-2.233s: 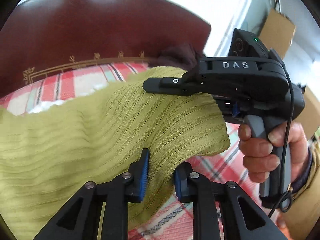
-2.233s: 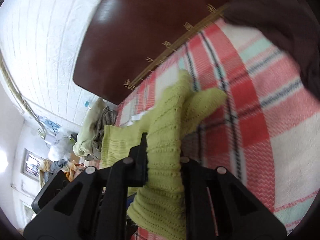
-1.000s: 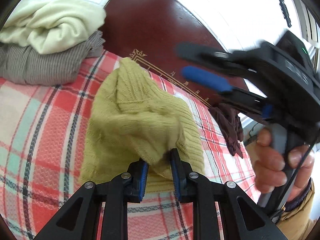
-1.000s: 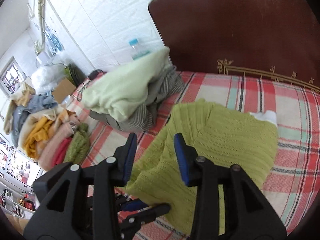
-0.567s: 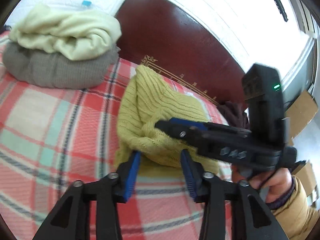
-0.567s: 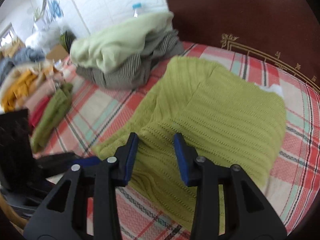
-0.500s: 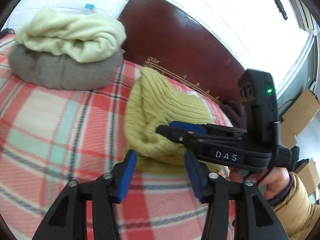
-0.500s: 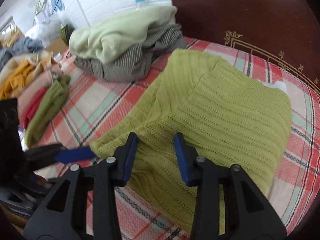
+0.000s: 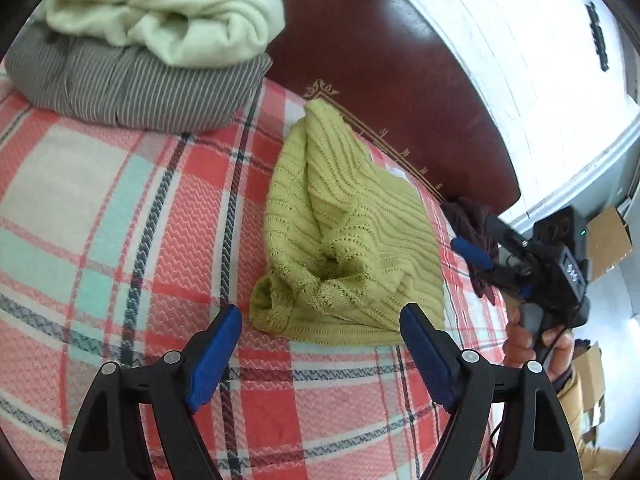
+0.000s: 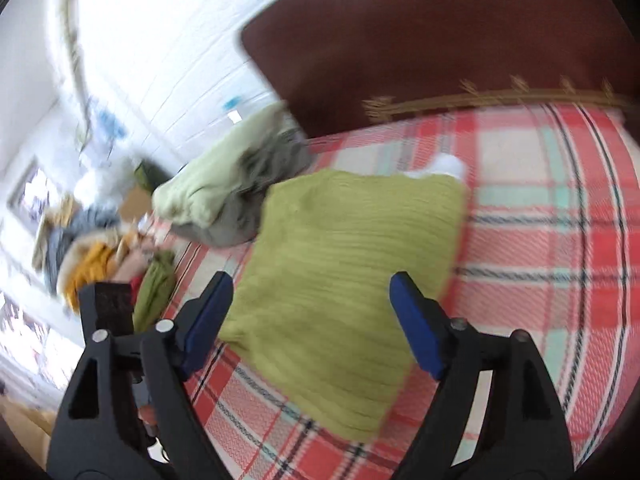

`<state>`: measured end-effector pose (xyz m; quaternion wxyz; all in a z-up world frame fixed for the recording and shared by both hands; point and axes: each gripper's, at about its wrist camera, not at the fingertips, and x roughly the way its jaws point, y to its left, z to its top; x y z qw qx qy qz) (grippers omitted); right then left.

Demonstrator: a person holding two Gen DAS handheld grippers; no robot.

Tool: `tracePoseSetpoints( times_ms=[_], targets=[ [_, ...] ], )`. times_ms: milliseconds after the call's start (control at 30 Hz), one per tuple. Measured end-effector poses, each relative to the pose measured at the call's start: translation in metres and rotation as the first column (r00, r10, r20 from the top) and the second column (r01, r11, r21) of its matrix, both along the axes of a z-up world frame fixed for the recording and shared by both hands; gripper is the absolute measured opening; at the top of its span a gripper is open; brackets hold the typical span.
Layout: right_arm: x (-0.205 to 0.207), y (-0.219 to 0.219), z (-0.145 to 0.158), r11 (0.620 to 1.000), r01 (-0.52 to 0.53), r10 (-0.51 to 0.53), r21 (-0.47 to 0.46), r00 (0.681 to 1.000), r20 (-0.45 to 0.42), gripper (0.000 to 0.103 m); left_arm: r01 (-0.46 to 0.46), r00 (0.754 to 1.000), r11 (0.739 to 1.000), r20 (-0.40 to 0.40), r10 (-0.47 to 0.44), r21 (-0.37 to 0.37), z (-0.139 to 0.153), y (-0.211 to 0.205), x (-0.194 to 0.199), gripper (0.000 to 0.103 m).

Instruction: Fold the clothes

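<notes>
Green sweater [image 9: 352, 248] lies folded on the bed's plaid blanket [image 9: 120, 216], landmark for everything here. No real containers in view; only a cardboard box [image 9: 608, 240] far right of the sweater, contents not visible. Sweater look: ribbed yellow-green knit, folded into a rough rectangle in the right wrist view [image 10: 340, 264], but lumpy in the left wrist view, with a bunched pocket of fabric near its front edge and a narrow end pointing at the headboard [image 9: 384, 64]. A bit of white cloth [image 10: 444, 166] pokes out at its far corner. Left claw [image 9: 320, 354] is spread wide, blue pads either side of the sweater's near edge, not touching it, holding nothing. Right claw [image 10: 310, 322] is also spread wide over the sweater's near part, holding nothing; that view is motion-blurred. Seen from the left wrist, the right claw sits right of the sweater by a dark garment [image 9: 476, 236]. Behind-left of the sweater: cream blanket [image 9: 168, 12] stacked on a grey striped garment [image 9: 120, 80], close to its far corner. Further left, a blurred pile of clothes [image 10: 104, 256]. Bare plaid blanket lies open in front of and left of the sweater; headboard bounds the far side.
</notes>
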<state>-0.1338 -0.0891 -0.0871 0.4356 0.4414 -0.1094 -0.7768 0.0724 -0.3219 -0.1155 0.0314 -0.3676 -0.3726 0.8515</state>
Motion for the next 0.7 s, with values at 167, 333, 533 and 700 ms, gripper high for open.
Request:
tracePoseSetpoints(
  times_ms=[167,333,533,700],
  targets=[
    [-0.035,0.024,-0.050,0.995,0.079,-0.065,-0.060,0.977,0.202,0.082,0.056,0.998,0.998,0.027,-0.056,0.025,-0.003,0.013,-0.013,0.084],
    [-0.051,0.005,-0.066,0.988,0.047,-0.012,-0.147,0.973,0.229,0.082,0.079,0.996,0.995,0.029,-0.081,0.065,-0.007,0.014,-0.031,0.085],
    [-0.067,-0.032,-0.068,0.984,-0.016,0.058,-0.175,0.970,0.237,0.082,0.054,0.998,0.988,0.016,-0.057,0.145,-0.009,0.003,-0.049,0.085],
    [-0.070,-0.035,-0.075,0.987,-0.008,0.052,-0.161,0.962,0.269,0.044,0.011,1.000,0.990,0.026,-0.015,0.144,-0.013,-0.004,-0.048,0.060]
  ],
)
